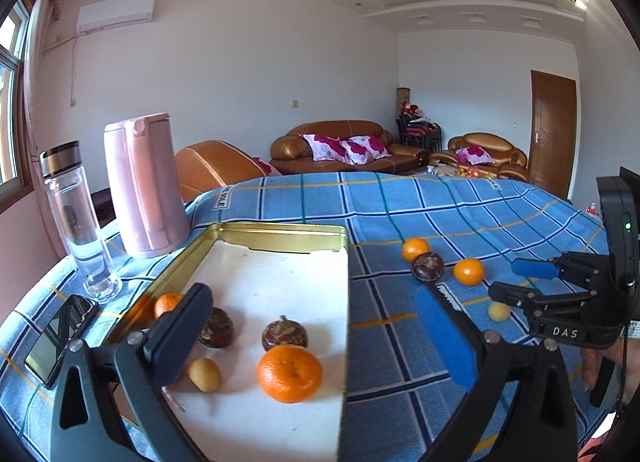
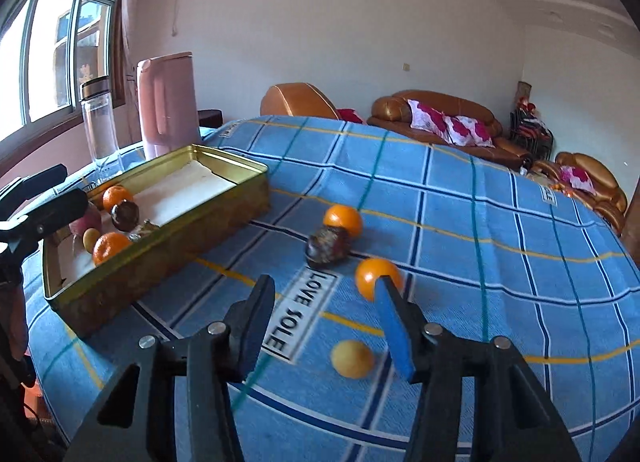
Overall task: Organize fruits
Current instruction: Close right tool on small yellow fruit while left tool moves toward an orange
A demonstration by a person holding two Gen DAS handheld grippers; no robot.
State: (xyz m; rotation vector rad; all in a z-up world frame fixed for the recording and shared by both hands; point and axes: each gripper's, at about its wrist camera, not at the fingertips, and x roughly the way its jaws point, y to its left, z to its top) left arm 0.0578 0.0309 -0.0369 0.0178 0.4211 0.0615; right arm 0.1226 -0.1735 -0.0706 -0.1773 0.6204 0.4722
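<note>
Fruits: five in gold tin [image 1: 280, 231] beneath left gripper [image 1: 316, 336], jaws spread, empty; four right of tin on tabletop [image 2: 500, 230], yellow fruit [image 2: 352, 358] nearest right gripper [image 2: 324, 318], jaws apart, empty; likely light, round, roll-prone, best pinched across widest part.

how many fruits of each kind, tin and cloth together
oranges: 4
dark brown fruits: 3
small yellow fruits: 2
reddish fruit, partly hidden: 1
total: 10
</note>
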